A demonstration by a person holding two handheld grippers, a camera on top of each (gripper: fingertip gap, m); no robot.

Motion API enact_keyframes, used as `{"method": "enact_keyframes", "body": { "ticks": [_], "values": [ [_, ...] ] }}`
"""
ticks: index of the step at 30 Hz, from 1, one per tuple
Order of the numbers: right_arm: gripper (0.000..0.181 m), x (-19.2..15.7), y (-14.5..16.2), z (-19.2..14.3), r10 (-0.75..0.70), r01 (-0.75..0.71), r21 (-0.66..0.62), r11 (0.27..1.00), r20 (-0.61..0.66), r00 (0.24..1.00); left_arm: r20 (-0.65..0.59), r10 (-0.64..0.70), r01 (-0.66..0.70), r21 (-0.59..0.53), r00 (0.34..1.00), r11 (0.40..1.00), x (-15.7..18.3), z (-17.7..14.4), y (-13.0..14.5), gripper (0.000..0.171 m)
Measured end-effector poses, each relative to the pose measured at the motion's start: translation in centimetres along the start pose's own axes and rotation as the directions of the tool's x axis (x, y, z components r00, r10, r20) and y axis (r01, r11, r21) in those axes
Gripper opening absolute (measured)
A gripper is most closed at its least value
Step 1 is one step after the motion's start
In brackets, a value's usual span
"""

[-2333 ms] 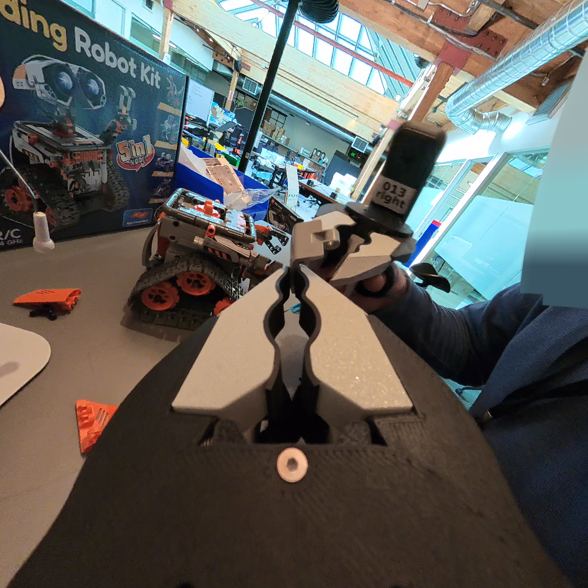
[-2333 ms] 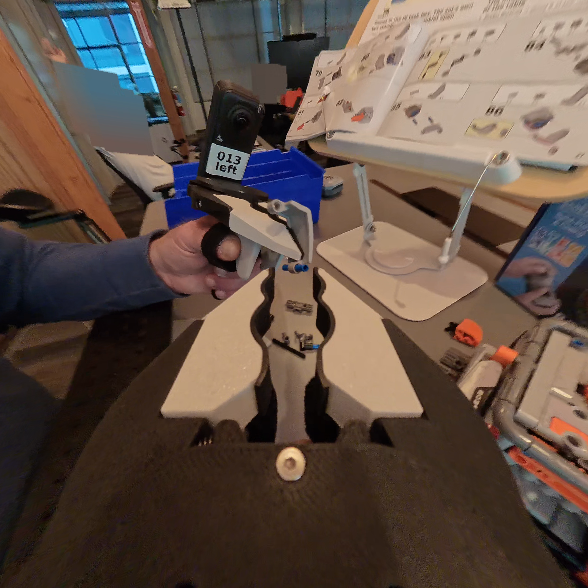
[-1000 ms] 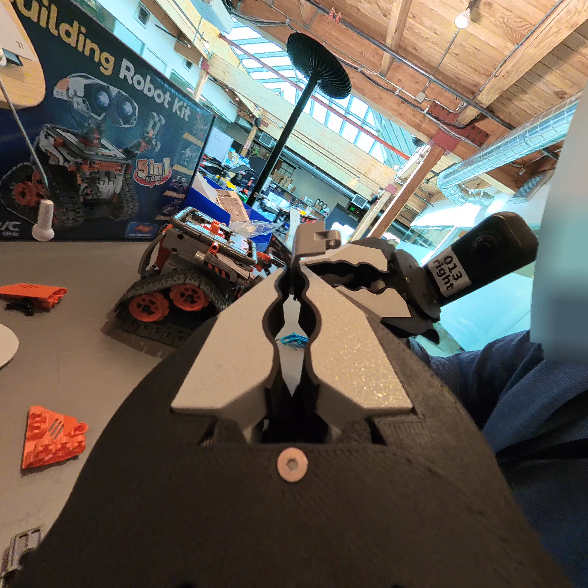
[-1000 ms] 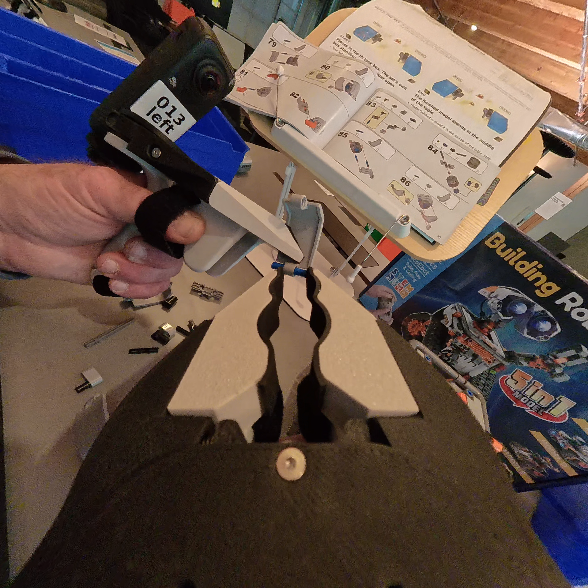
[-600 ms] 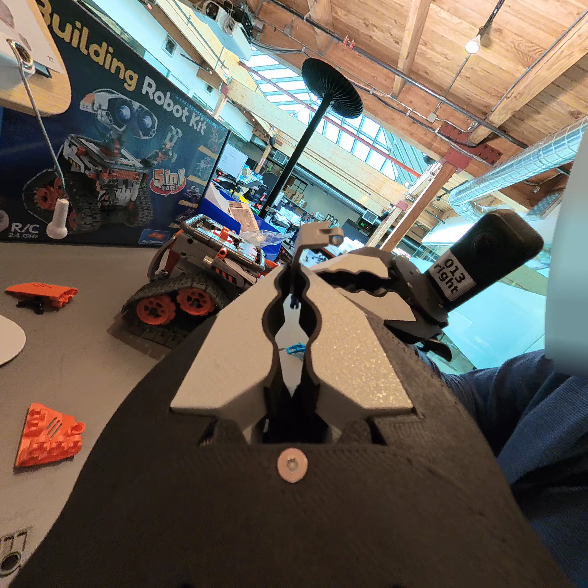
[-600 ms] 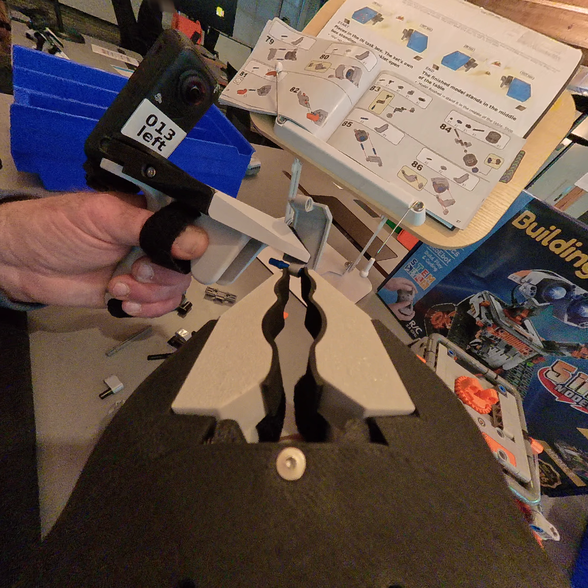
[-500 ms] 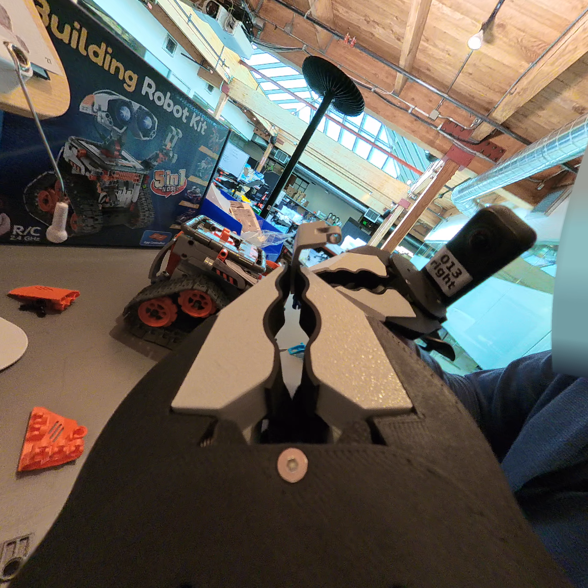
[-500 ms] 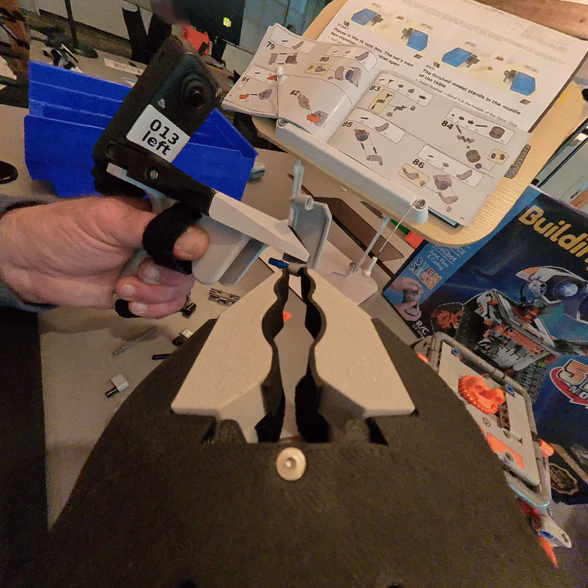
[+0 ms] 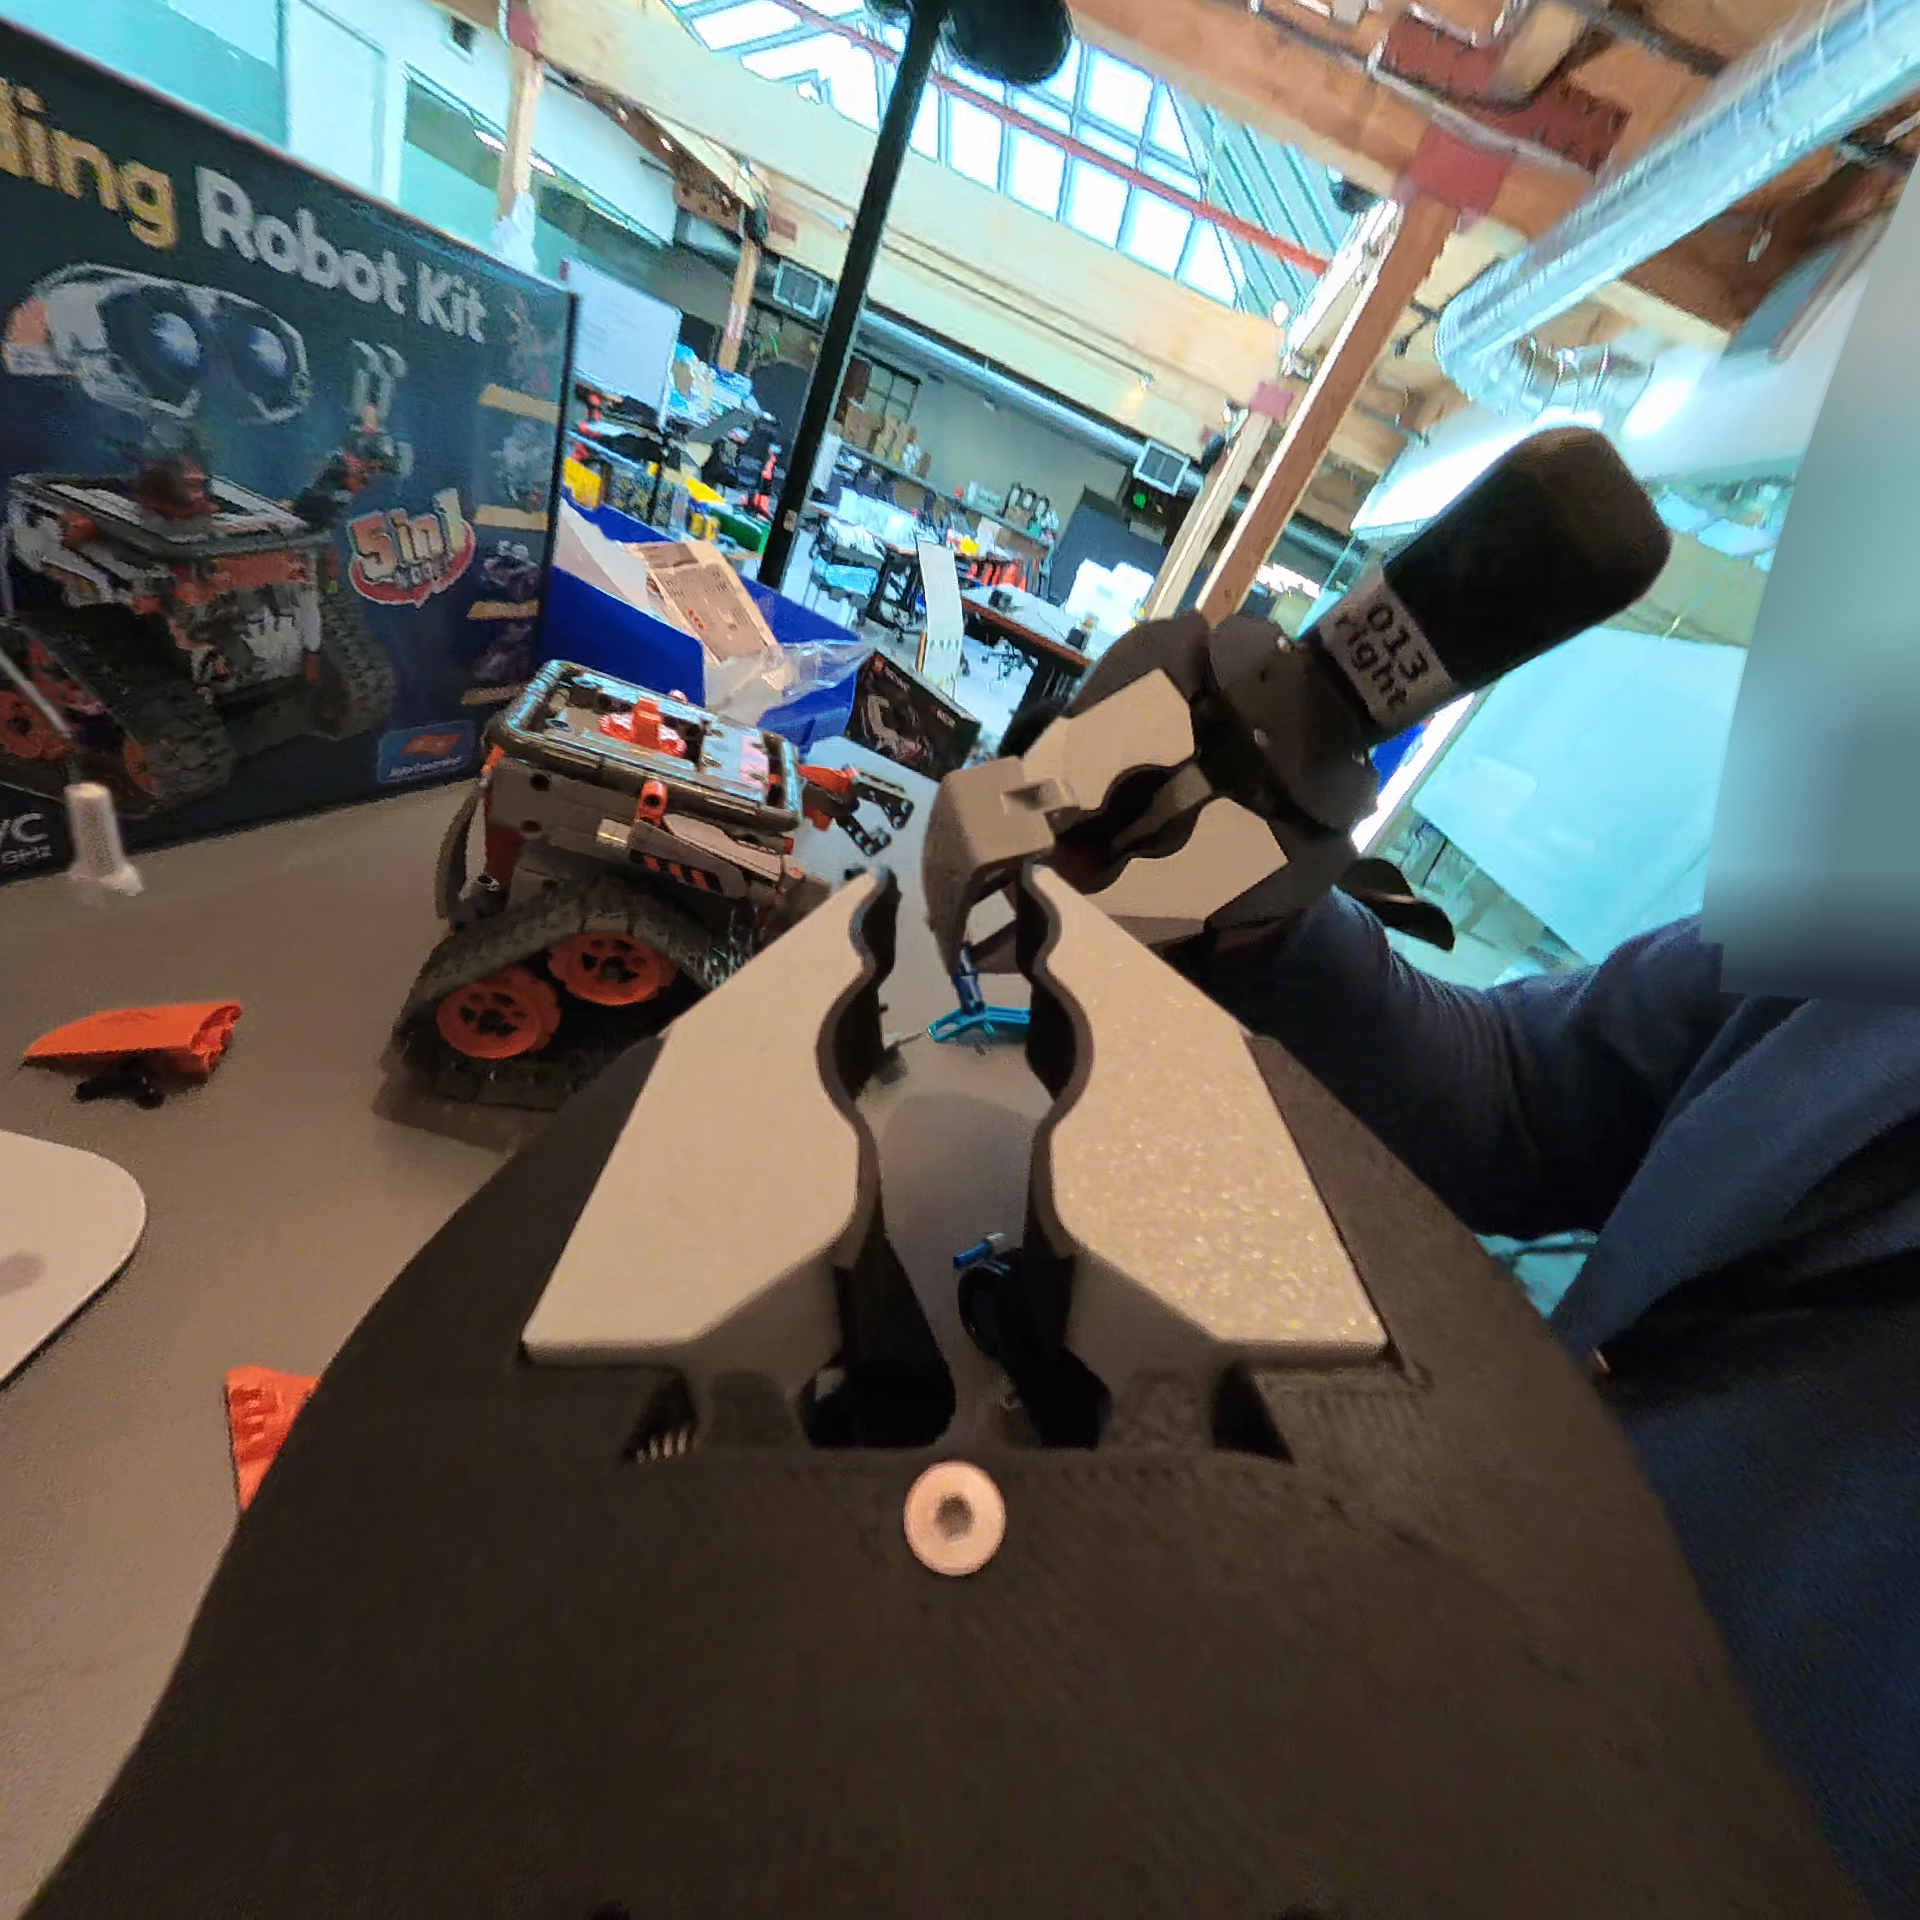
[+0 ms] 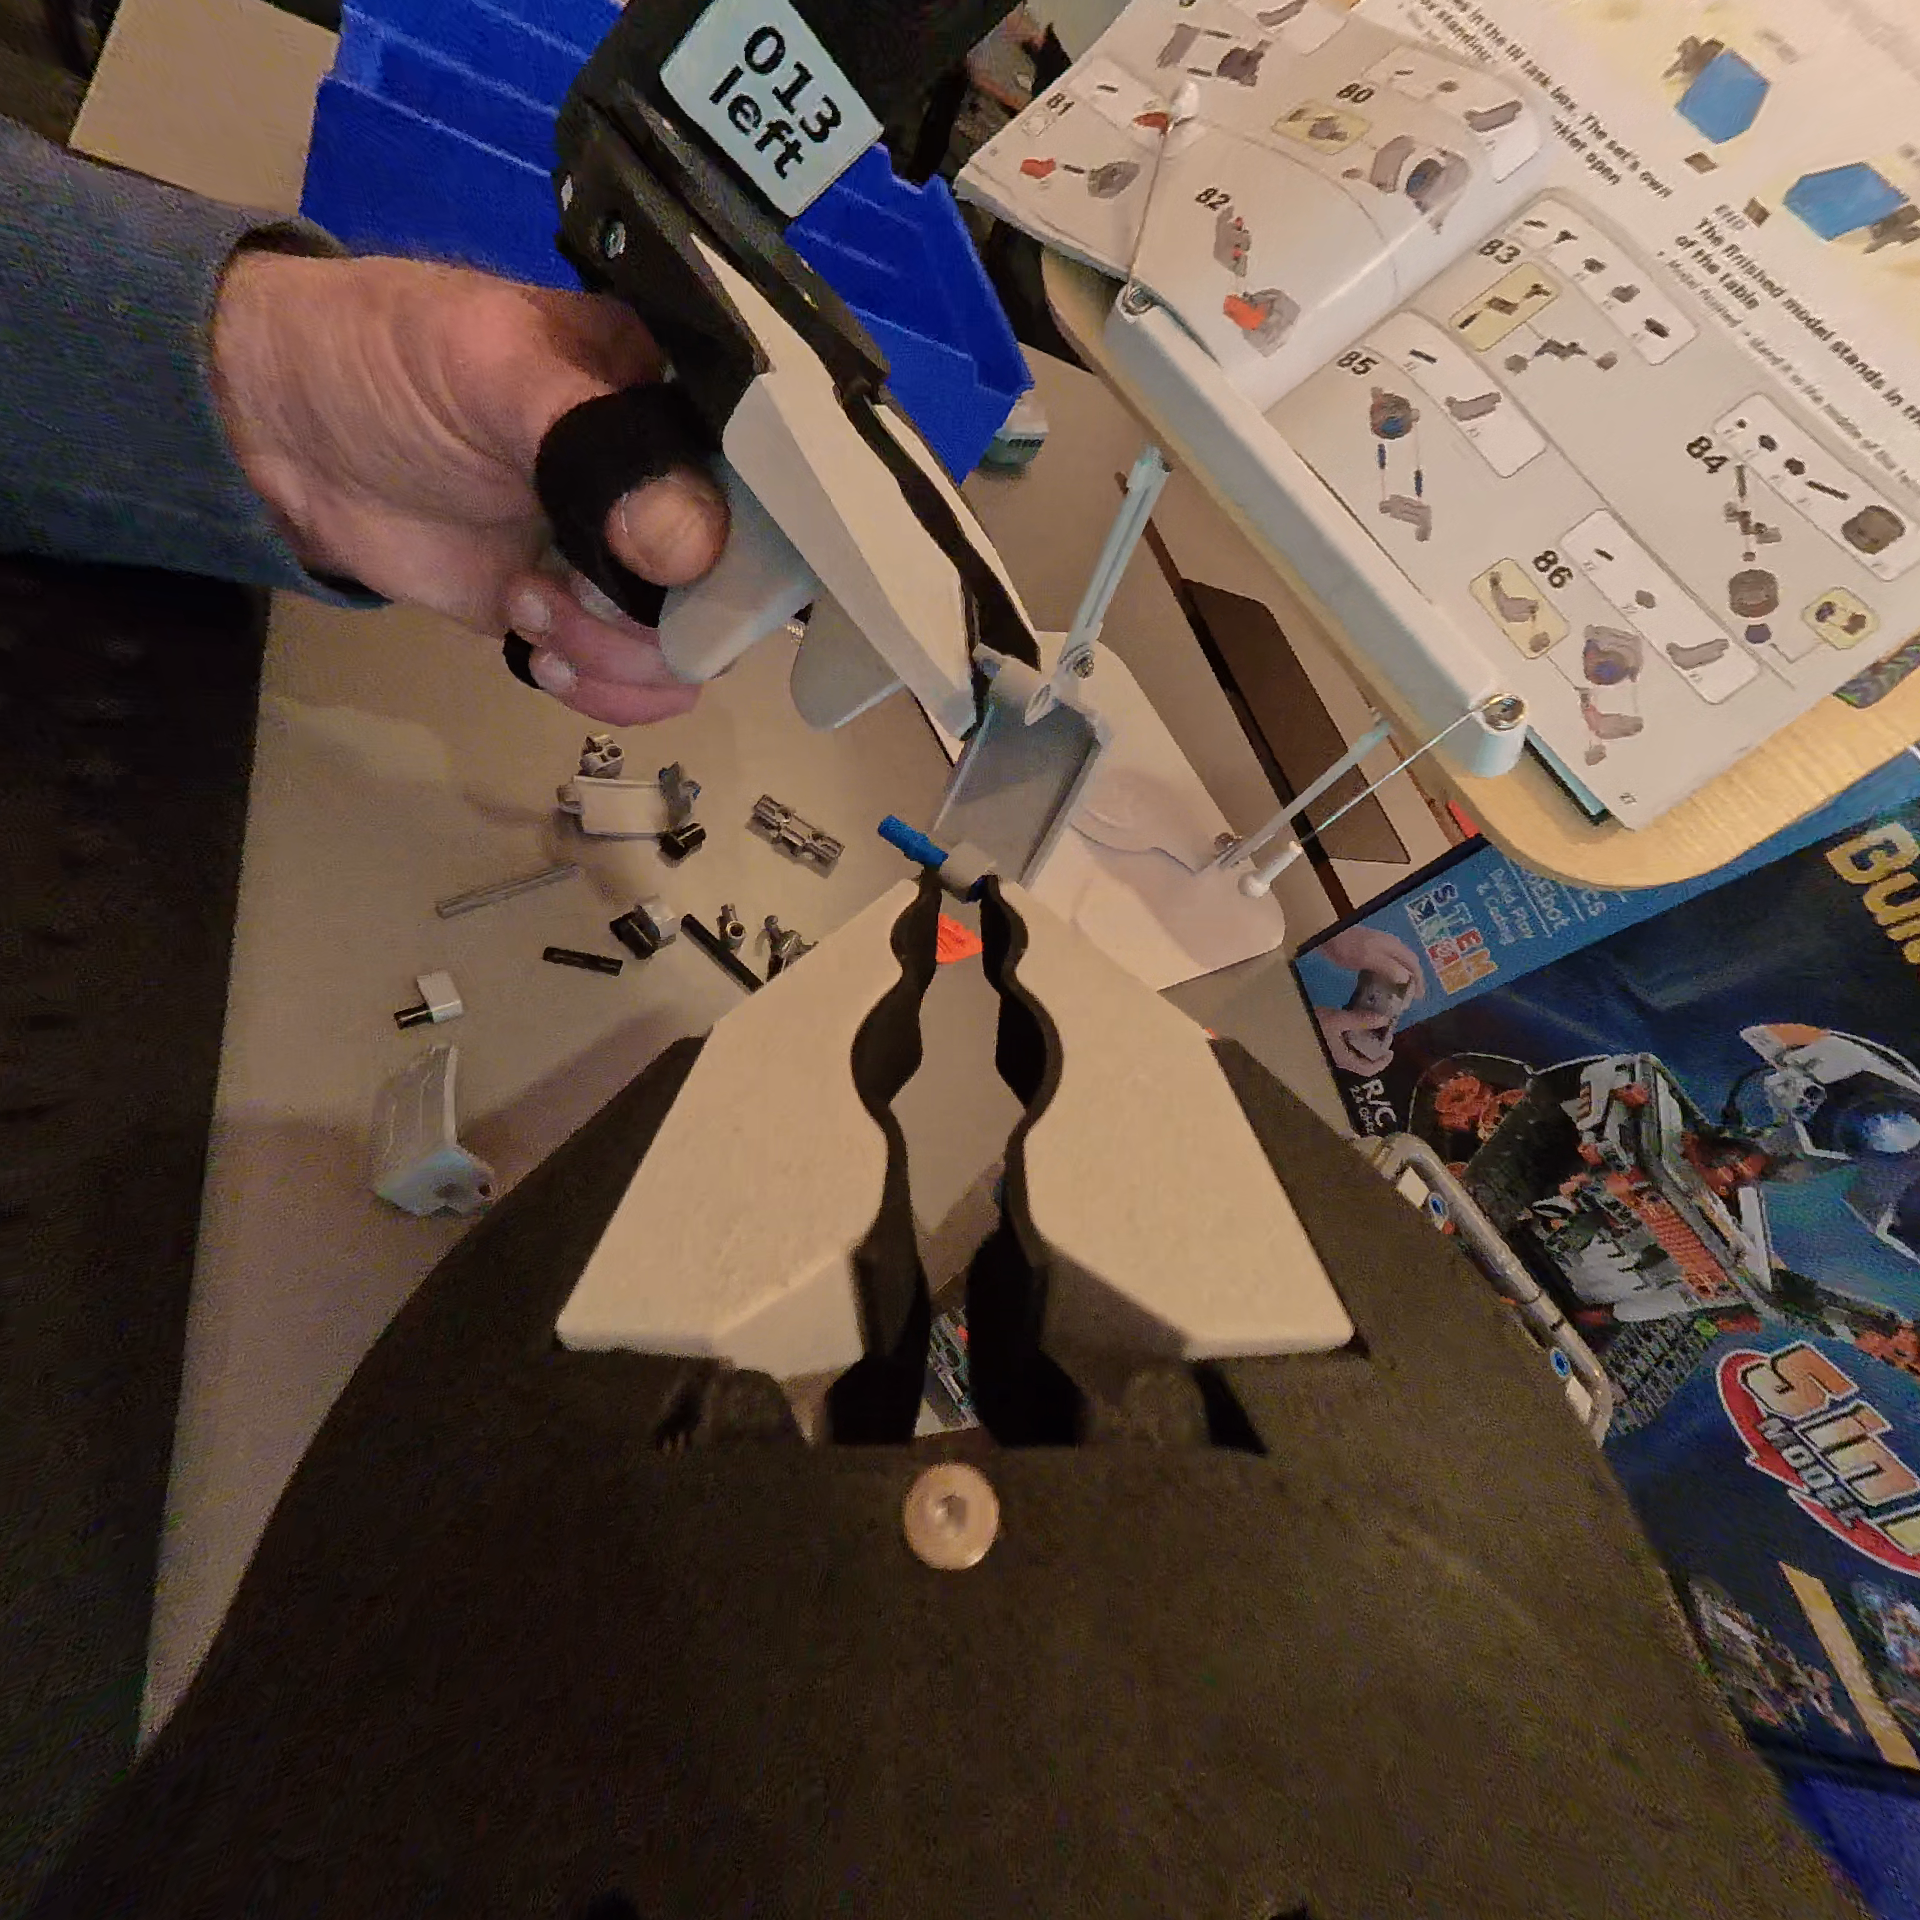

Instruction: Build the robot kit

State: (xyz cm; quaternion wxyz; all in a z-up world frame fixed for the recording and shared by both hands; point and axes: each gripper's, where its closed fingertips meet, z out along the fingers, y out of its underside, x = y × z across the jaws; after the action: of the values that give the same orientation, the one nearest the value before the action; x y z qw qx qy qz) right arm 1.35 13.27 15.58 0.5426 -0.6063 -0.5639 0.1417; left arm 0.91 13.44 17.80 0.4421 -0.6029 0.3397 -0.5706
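My left gripper (image 9: 954, 894) is open, its fingertips on either side of a small grey panel piece (image 9: 961, 831). My right gripper (image 10: 951, 899) is shut on the lower end of that panel (image 10: 1023, 779), where a blue pin (image 10: 909, 844) sticks out. In the right wrist view the left gripper's fingers (image 10: 883, 540) are spread, with their tips at the panel's upper end. In the left wrist view the right gripper (image 9: 1039, 821) comes in from the right, held by an arm in a blue sleeve (image 9: 1455, 1039). Both are above a grey table.
A tracked grey and orange robot model (image 9: 623, 831) stands in front of its dark blue box (image 9: 260, 468). Orange parts (image 9: 135, 1034) lie to the left. Several small loose parts (image 10: 644, 831) lie under an open manual on a stand (image 10: 1507, 312). A blue bin (image 10: 623, 156) stands behind. The grippers are tip to tip, or close to it.
My left gripper has opened and let go of the grey panel. The right gripper keeps hold of it. Both views have tilted down toward the table.
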Motion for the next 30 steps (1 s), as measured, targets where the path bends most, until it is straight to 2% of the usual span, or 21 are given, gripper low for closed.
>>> {"method": "enact_keyframes", "body": {
  "ticks": [2, 5, 9, 12, 15, 17, 19, 21, 24, 28, 30],
  "values": [
    [0.005, -0.5, 0.0, 0.1, -0.022, 0.023, -0.014, 1.0, 0.047, 0.999, -0.002, 0.019, -0.019, -0.036, 1.0, 0.999, 0.2, 0.3, 0.7, 0.008],
    [0.005, -0.6, -0.3, 0.0, -0.049, 0.05, -0.017, 0.999, 0.067, 0.997, 0.015, 0.039, -0.038, -0.037, 0.999, 0.999, 0.2, 0.1, 0.7, 0.003],
    [0.003, -0.3, -1.0, 0.0, -0.041, 0.04, 0.01, 0.999, 0.066, 0.997, 0.035, 0.002, -0.004, 0.051, 0.999, 0.999, -0.2, -0.2, -0.1, 0.0],
    [0.008, 0.3, -1.4, 0.0, 0.127, -0.129, 0.069, 0.989, 0.042, 0.991, 0.084, -0.013, 0.0, 0.146, 0.996, 0.989, -0.6, -0.3, -0.8, 0.0],
    [0.02, 0.1, -1.4, 0.0, 0.43, -0.441, 0.143, 0.886, 0.098, 0.897, 0.101, 0.002, -0.025, 0.233, 0.995, 0.972, -0.3, -0.7, -2.1, 0.0],
    [0.015, 0.3, -2.1, -0.1, 0.602, -0.633, 0.236, 0.737, 0.198, 0.774, 0.078, 0.002, -0.024, 0.277, 0.997, 0.961, 0.1, -0.9, -2.9, 0.0],
    [0.016, 0.6, -3.1, -0.3, 0.665, -0.728, 0.309, 0.613, 0.296, 0.686, 0.081, -0.002, -0.022, 0.298, 0.997, 0.954, 0.2, -0.8, -3.1, 0.0],
    [0.014, 0.3, -3.7, 0.1, 0.672, -0.748, 0.319, 0.582, 0.33, 0.663, 0.067, -0.001, -0.019, 0.303, 0.998, 0.953, 0.6, -0.6, -3.1, 0.0],
    [0.003, 0.6, -4.6, -0.2, 0.684, -0.792, 0.357, 0.495, 0.401, 0.609, 0.056, 0.0, -0.019, 0.338, 0.998, 0.941, 1.1, -0.7, -3.6, 0.0],
    [0.001, 0.7, -5.2, -0.1, 0.684, -0.788, 0.399, 0.469, 0.4, 0.61, 0.064, -0.005, -0.019, 0.38, 0.998, 0.925, 1.3, -1.1, -4.2, 0.0],
    [0.001, 0.7, -5.5, 0.1, 0.674, -0.766, 0.411, 0.494, 0.375, 0.636, 0.068, -0.014, -0.014, 0.405, 0.998, 0.914, 1.5, -1.3, -4.5, 0.0]
  ]
}}
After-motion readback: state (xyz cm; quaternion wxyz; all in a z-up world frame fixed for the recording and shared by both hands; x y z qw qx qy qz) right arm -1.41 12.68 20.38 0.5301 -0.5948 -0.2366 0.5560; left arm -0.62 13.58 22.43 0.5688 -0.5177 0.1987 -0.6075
